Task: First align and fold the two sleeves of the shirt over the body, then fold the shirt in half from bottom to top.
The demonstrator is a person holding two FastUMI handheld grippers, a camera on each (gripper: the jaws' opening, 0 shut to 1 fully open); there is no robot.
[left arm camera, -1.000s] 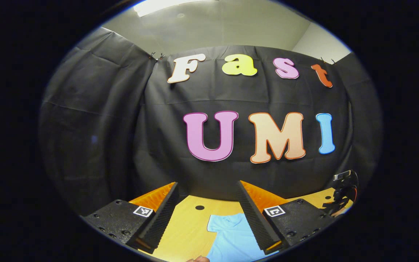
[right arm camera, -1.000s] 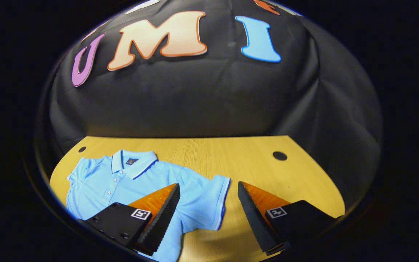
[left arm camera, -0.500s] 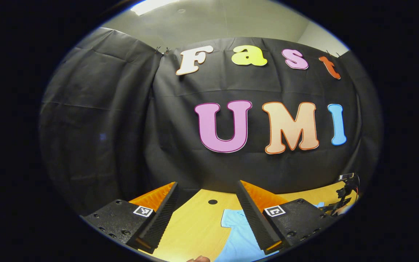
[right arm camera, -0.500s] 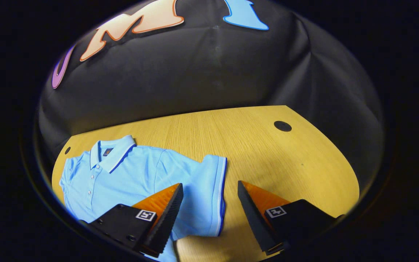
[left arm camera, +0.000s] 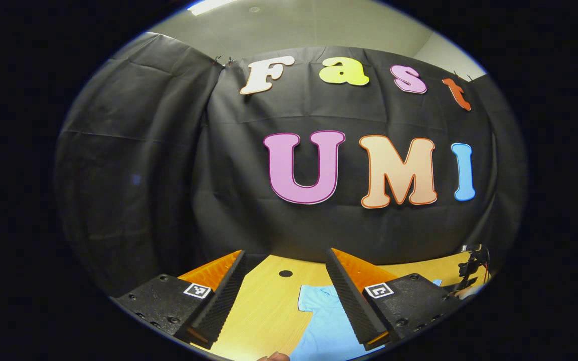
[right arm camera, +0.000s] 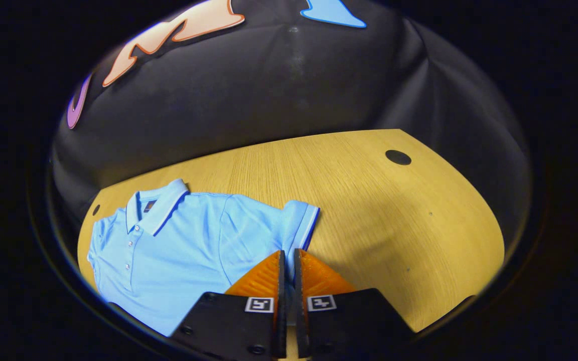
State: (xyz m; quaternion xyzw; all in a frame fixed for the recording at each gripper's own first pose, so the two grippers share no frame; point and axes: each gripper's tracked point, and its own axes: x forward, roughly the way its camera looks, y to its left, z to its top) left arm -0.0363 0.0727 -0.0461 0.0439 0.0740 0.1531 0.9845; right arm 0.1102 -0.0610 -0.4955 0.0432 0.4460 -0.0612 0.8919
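Observation:
A light blue polo shirt (right arm camera: 178,240) lies flat, front up, on the wooden table (right arm camera: 369,200), collar toward the far wall. In the right gripper view my right gripper (right arm camera: 287,253) is shut on the hem end of the shirt's sleeve (right arm camera: 296,220), with a strip of blue cloth pinched between its fingers. In the left gripper view my left gripper (left arm camera: 285,255) is open and held level above the table, nothing between its fingers. Below it lies the shirt's other sleeve (left arm camera: 319,306). The right gripper (left arm camera: 472,271) shows far off at the right edge there.
The table has a round dark hole (right arm camera: 398,157) near its far right corner and another (left arm camera: 285,274) near the far left. Black cloth walls close in the back and sides. A fingertip (left arm camera: 274,357) shows at the bottom of the left gripper view.
My right gripper has dropped onto the sleeve and shut on its hem; it was open half a second ago. The left gripper stayed open and only swung slightly.

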